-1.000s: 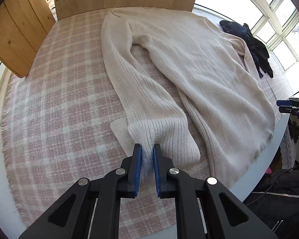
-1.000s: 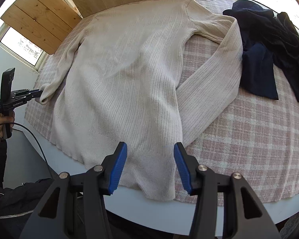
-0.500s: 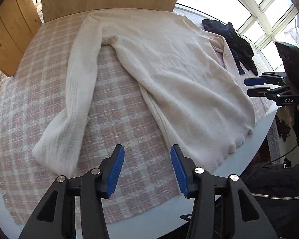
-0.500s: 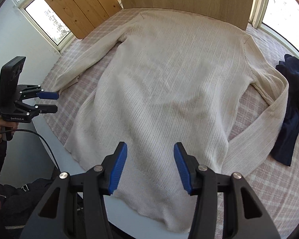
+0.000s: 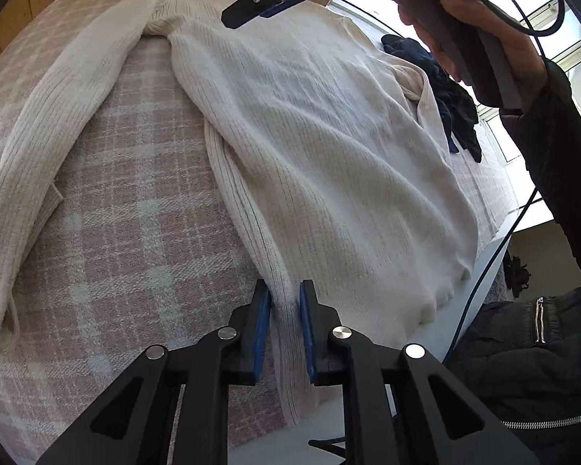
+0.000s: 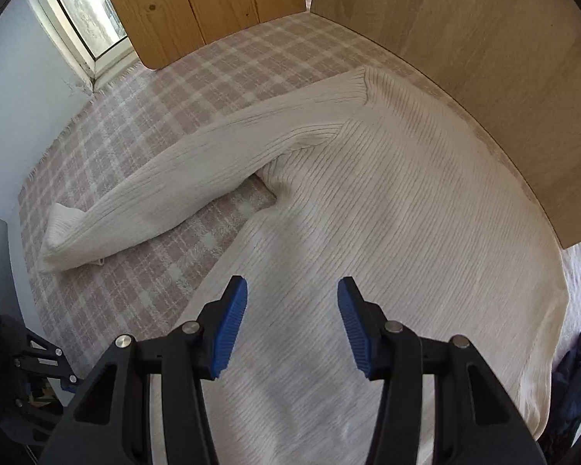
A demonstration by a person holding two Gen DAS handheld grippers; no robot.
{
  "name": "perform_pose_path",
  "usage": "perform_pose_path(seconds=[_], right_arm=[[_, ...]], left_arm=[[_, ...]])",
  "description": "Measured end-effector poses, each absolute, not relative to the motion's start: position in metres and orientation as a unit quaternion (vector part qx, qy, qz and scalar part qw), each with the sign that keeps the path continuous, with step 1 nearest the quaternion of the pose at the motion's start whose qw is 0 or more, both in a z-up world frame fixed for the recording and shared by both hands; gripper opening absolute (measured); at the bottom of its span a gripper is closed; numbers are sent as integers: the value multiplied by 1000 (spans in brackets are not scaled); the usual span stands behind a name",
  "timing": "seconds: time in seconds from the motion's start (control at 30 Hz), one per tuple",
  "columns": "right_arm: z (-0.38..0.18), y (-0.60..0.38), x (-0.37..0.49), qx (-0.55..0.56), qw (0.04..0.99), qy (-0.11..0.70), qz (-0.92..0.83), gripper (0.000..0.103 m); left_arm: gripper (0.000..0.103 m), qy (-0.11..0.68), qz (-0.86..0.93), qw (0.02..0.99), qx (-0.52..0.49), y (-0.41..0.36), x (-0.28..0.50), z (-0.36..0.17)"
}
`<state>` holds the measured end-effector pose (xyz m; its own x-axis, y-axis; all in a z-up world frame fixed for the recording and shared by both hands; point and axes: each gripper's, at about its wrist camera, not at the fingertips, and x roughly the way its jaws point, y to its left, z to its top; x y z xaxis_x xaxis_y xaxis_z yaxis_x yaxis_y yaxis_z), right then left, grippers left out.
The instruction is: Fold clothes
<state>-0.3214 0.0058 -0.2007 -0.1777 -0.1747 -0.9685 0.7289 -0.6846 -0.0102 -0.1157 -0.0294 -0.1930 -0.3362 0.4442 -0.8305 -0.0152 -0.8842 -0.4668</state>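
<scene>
Left wrist view: the left hand-held gripper [image 5: 284, 312] pinches the side hem of a cream ribbed knit sweater [image 5: 329, 147], spread flat on the pink-checked cloth over the table [image 5: 135, 240], hem at the near edge, one sleeve [image 5: 38, 162] lying out; no fold shows.

Right wrist view: the right hand-held gripper [image 6: 292, 323] hovers agape above the sweater's body. No containers are visible.

A sunlit room in a home, likely a glazed bay: a pink plaid tablecloth [image 6: 166, 108] covers the table, with window panes [image 5: 577, 66] at 2 o'clock. Pale wooden boards [image 6: 220, 4] lean at 12 o'clock, and dark clothes [image 5: 449, 100] lie heaped beside a cream ribbed sweater [image 6: 387, 209].
</scene>
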Motion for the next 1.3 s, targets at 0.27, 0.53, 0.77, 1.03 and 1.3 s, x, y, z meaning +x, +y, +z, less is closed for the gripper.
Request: perform_pose_path(seconds=[0.27,0.53,0.77,1.03,1.3], right_arm=[[-227,-32,-335,561,314,311,-700,48],[-232,-27,-349,578,323,293,-690,48],[-231,-8,-355,566,317,287,-704,48],[-154,92,-347,540,364,62,-756,48],[-126,306,-280,537,148,58,-828,48]], left_arm=[[6,-219,807,119,-536,-37,-109,-193],[6,-230,812,72,-532,-72,-73,-177],[1,-229,786,56,-572,-68,-55,-203],[6,-210,809,60,-546,-69,-66,-172],[17,-146,823,154,-527,-23,-117,-135]])
